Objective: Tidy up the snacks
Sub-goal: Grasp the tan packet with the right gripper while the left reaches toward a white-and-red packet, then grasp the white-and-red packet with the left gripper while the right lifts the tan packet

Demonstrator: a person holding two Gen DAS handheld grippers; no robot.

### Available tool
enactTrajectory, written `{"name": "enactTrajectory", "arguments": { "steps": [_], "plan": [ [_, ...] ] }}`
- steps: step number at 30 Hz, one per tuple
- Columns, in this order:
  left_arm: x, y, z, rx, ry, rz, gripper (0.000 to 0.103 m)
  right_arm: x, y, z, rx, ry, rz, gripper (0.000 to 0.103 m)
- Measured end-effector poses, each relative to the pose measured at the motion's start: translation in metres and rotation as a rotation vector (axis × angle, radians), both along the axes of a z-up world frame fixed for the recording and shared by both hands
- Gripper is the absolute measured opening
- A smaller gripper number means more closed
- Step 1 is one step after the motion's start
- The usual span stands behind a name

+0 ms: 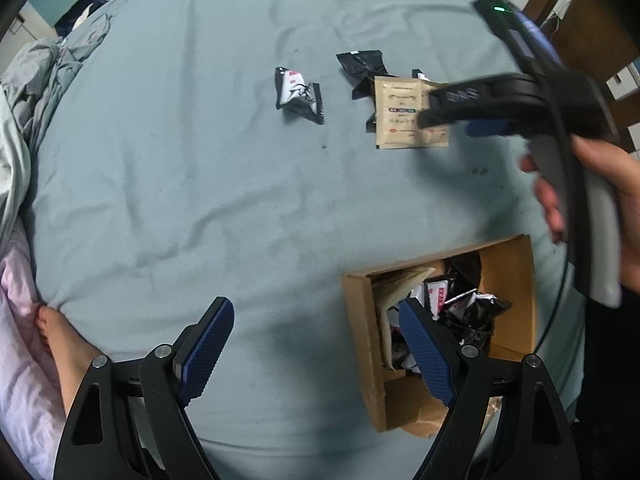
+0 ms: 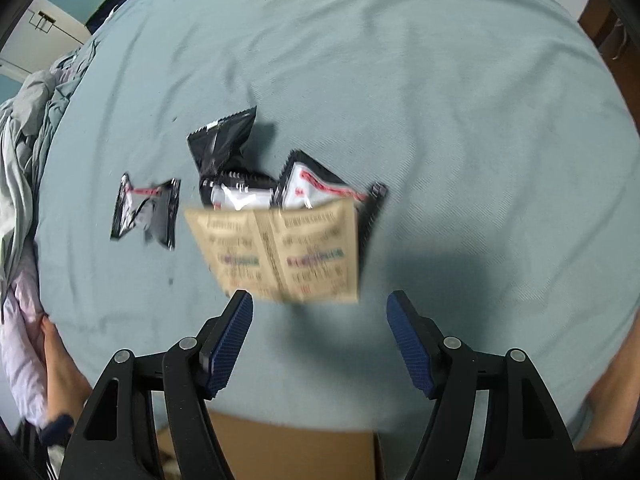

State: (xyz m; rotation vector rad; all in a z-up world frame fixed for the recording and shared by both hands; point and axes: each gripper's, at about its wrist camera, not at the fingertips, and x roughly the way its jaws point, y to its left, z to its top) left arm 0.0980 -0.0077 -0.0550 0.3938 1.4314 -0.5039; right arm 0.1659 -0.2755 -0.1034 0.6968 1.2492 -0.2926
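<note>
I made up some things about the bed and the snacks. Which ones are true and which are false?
1. The cardboard box already has snack packets in it. True.
2. The right gripper is squeezing a packet. False: its jaws are open with nothing between them.
3. The tan packets lie partly on top of black-and-white packets. True.
4. The bedsheet is bright red. False: it is pale blue-green.
5. The left gripper is open and empty. True.
</note>
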Motion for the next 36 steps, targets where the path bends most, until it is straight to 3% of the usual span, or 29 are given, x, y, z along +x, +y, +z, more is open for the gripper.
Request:
{"name": "enactTrajectory", "arguments": {
  "steps": [4,7,11,12,13,15,16,18,21,27,31,33,36],
  "plan": [
    [0.000,0.000,-0.001,-0.019,0.021,0.002,0.086,0.020,0.008,-0.018,-0.008,0.012,0.061,0.071],
    [0.002,0.000,-0.003,-0.017,0.021,0.008,0.086,0.031,0.011,-0.028,0.013,0.005,0.096,0.082],
    [0.005,0.000,-0.009,-0.001,0.025,0.026,0.086,0.037,0.016,-0.031,-0.002,0.008,0.156,0.082],
    [0.006,0.000,-0.010,0.001,0.024,0.030,0.086,0.035,0.017,-0.030,-0.013,-0.006,0.169,0.080],
    [0.007,-0.001,-0.011,0.005,0.020,0.035,0.086,0.035,0.017,-0.030,-0.015,-0.017,0.176,0.067],
    [0.011,-0.002,-0.012,0.012,0.003,0.047,0.086,0.028,0.018,-0.027,-0.006,-0.033,0.189,0.026],
    [0.013,-0.001,-0.011,0.013,-0.005,0.051,0.086,0.025,0.016,-0.026,0.009,-0.035,0.194,0.025],
    [0.020,-0.003,-0.009,0.015,-0.046,0.063,0.086,0.014,0.011,-0.020,0.069,-0.075,0.193,0.009],
    [0.032,-0.002,-0.010,0.003,-0.081,0.093,0.086,-0.002,0.006,-0.006,0.109,-0.136,0.206,0.003],
    [0.063,-0.010,-0.028,-0.039,-0.068,0.156,0.086,-0.043,-0.012,0.027,0.170,-0.274,0.231,0.001],
    [0.088,-0.034,-0.040,-0.119,-0.088,0.094,0.086,-0.073,-0.031,0.036,0.203,-0.317,0.220,0.001],
    [0.104,-0.046,-0.047,-0.106,-0.162,0.093,0.086,-0.083,-0.041,0.036,0.220,-0.328,0.202,0.001],
    [0.127,-0.054,-0.064,-0.117,-0.160,0.131,0.086,-0.096,-0.056,0.033,0.227,-0.330,0.180,0.001]
  ]
}}
